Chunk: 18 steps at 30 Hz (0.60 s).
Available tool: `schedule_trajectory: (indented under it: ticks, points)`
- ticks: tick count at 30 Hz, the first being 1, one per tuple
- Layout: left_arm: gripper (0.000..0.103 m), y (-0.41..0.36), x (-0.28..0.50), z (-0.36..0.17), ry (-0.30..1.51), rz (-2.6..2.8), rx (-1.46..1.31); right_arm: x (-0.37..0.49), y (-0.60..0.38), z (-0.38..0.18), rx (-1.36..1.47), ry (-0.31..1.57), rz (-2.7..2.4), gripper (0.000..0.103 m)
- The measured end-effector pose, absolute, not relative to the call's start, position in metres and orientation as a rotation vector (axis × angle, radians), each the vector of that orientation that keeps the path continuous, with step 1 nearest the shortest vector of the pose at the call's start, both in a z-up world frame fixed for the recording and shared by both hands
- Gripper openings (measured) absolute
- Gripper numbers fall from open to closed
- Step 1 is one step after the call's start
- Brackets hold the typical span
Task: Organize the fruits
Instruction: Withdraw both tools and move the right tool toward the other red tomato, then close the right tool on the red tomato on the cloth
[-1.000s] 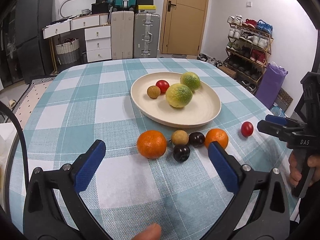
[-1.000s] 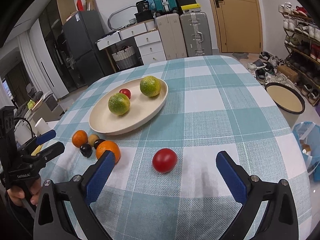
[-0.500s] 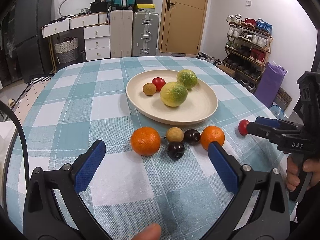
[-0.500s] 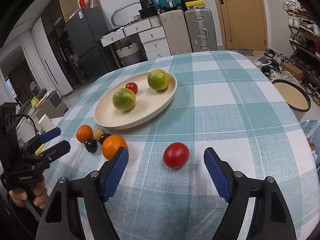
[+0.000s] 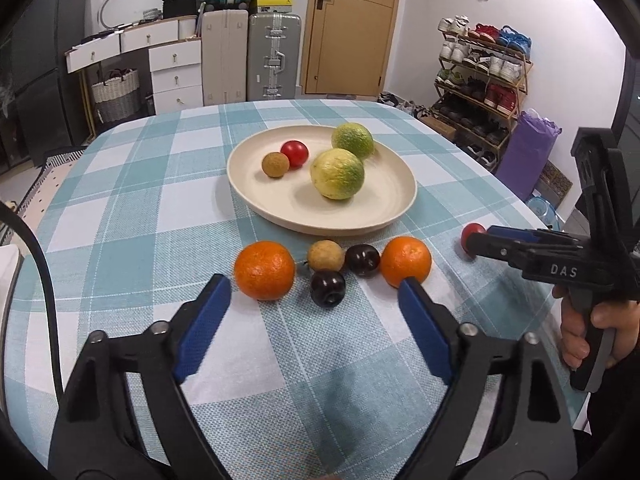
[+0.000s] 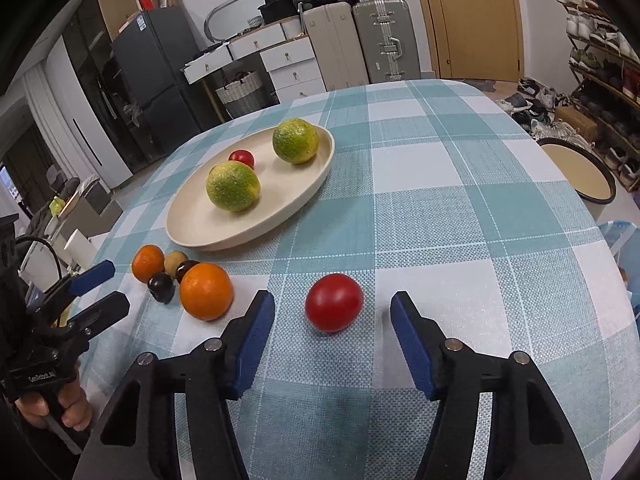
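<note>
1. My right gripper [image 6: 333,314]: the two blue-padded fingers are spread wide and grasp nothing. They sit low over the checked tablecloth [image 6: 460,208], one to each side of a loose red tomato [image 6: 334,302], with clear gaps on both sides. In the left wrist view the same gripper [image 5: 476,240] is seen side-on, its tips level with that tomato [image 5: 468,236].
2. My left gripper [image 5: 314,300]: fingers likewise wide apart and empty, raised just short of the row of loose fruit; in the right wrist view it [image 6: 100,288] appears at the table's left edge, held by my hand [image 6: 60,404].
3. Loose fruit ahead of the left gripper: a large orange [image 5: 265,270] on the left, a tan round fruit [image 5: 325,255], two dark plums, one behind [image 5: 362,260] and one in front [image 5: 328,289], and a second orange [image 5: 406,261] just beside the right-hand pad. The four rightmost pieces cluster closely; whether they touch cannot be told.
4. Cream plate [image 5: 280,208], beyond the row: it holds two green-yellow citrus fruits, the nearer [image 5: 337,174] and the farther [image 5: 353,141], a small red tomato [image 5: 294,153] and a small brown fruit [image 5: 275,165] just beside it.
5. Background: drawers [image 5: 176,76], suitcases [image 5: 274,56], a door [image 5: 352,24] and a shoe rack [image 5: 480,76].
</note>
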<state>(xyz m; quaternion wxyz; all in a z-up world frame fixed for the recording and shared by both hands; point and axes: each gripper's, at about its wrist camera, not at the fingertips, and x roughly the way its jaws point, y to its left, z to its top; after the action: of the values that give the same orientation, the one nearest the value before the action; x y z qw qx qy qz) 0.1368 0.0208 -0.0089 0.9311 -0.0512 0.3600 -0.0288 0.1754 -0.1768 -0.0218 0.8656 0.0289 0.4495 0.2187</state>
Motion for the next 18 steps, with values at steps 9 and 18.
schedule_trajectory:
  ticks: [9,18]
  points:
    - [0.061,0.007,0.137,-0.014,0.765,-0.123,-0.06,0.181,-0.164,-0.026,-0.005,0.961,0.466,0.054]
    - [0.056,0.006,0.141,-0.02,0.8,-0.142,-0.07,0.181,-0.161,-0.027,-0.039,0.962,0.447,0.044]
